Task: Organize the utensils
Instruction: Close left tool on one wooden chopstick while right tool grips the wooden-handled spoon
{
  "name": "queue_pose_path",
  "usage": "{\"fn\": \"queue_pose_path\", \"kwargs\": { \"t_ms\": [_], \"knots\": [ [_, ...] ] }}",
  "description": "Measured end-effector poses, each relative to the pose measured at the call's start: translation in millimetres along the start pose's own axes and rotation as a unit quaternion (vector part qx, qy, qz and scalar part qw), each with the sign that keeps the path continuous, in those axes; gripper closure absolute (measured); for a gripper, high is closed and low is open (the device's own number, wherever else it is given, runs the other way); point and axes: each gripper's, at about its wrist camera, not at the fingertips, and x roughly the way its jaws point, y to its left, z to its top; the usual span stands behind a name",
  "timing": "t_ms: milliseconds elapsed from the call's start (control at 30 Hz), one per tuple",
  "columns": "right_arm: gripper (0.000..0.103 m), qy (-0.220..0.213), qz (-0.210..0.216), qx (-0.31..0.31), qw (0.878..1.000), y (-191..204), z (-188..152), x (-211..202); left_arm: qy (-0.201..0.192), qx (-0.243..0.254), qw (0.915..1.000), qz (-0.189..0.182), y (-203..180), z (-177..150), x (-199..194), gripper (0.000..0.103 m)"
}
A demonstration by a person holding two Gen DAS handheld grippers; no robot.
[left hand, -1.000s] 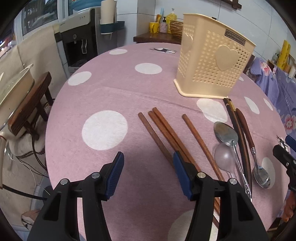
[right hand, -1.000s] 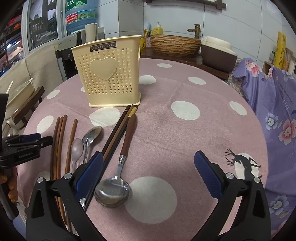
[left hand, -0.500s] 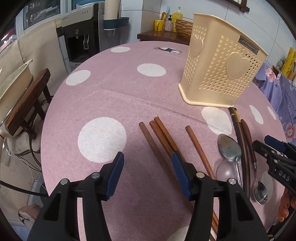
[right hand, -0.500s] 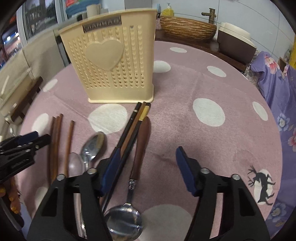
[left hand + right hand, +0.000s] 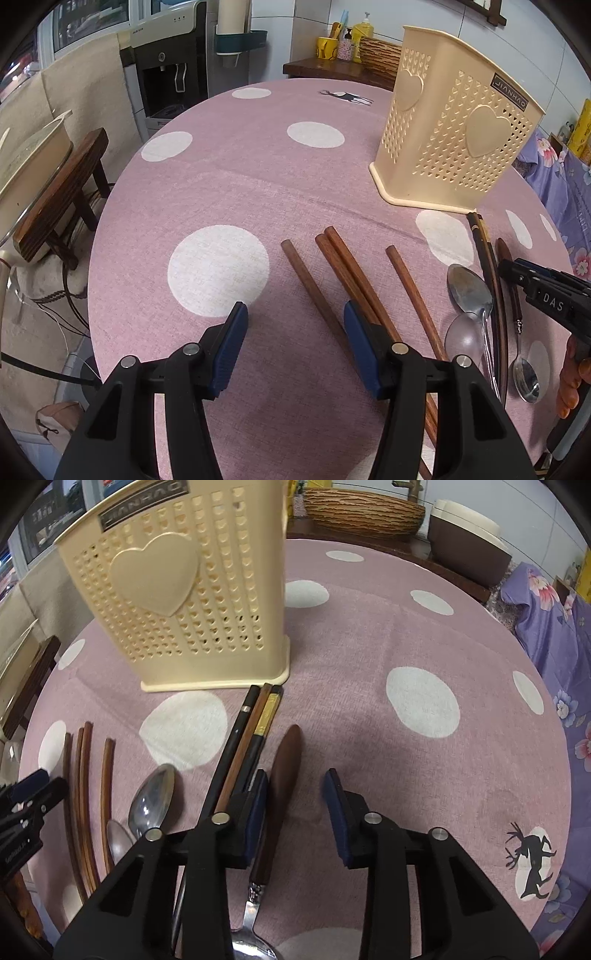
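A cream perforated utensil holder [image 5: 454, 147] [image 5: 177, 590] stands on the pink dotted tablecloth [image 5: 369, 646]. In front of it lie several brown chopsticks [image 5: 354, 273] [image 5: 83, 775], two metal spoons [image 5: 469, 291] [image 5: 153, 797], dark chopsticks [image 5: 487, 251] [image 5: 251, 731] and a wooden-handled spoon [image 5: 286, 760] [image 5: 524, 376]. My right gripper [image 5: 295, 779] [image 5: 546, 291] is low over that spoon. Its jaws are closing with the wooden handle between them, and a gap shows at the right pad. My left gripper [image 5: 295, 314] [image 5: 33, 794] hovers open over the brown chopsticks, one of which runs between its fingers.
A water dispenser [image 5: 173, 55] and a wooden stool [image 5: 59, 192] stand past the table's left edge. A woven basket [image 5: 362, 513] sits on a counter behind the table. Purple floral fabric [image 5: 554, 627] lies at the right.
My right gripper moved forward toward the holder and lower, and its jaws narrowed from wide to close around the wooden spoon handle. The left gripper barely shifted.
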Motion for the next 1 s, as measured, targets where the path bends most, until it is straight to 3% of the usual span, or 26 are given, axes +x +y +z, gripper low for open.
{"fn": "queue_pose_path", "kwargs": {
  "t_ms": [267, 367, 433, 533, 1000],
  "knots": [
    [0.076, 0.002, -0.005, -0.001, 1.0, 2.1, 1.8, 0.6, 0.011, 0.013, 0.9995, 0.025, -9.8, 11.0, 10.4, 0.053],
    [0.079, 0.004, -0.007, 0.0, 1.0, 5.3, 3.8, 0.4, 0.013, 0.014, 0.9991, 0.038, -10.7, 15.9, 13.6, 0.063],
    [0.081, 0.005, -0.008, 0.002, 1.0, 8.2, 4.1, -0.5, 0.013, 0.013, 0.9988, 0.046, -10.5, 19.0, 15.2, 0.076],
    [0.084, 0.005, -0.011, 0.007, 1.0, 9.4, 7.5, 1.5, 0.011, 0.011, 0.9984, 0.054, -11.9, 22.8, 17.3, 0.088],
    [0.086, 0.0, -0.006, 0.012, 1.0, 7.5, 8.1, 2.1, 0.008, -0.011, 0.9994, 0.031, -13.1, 29.2, 18.5, 0.095]
  ]
}}
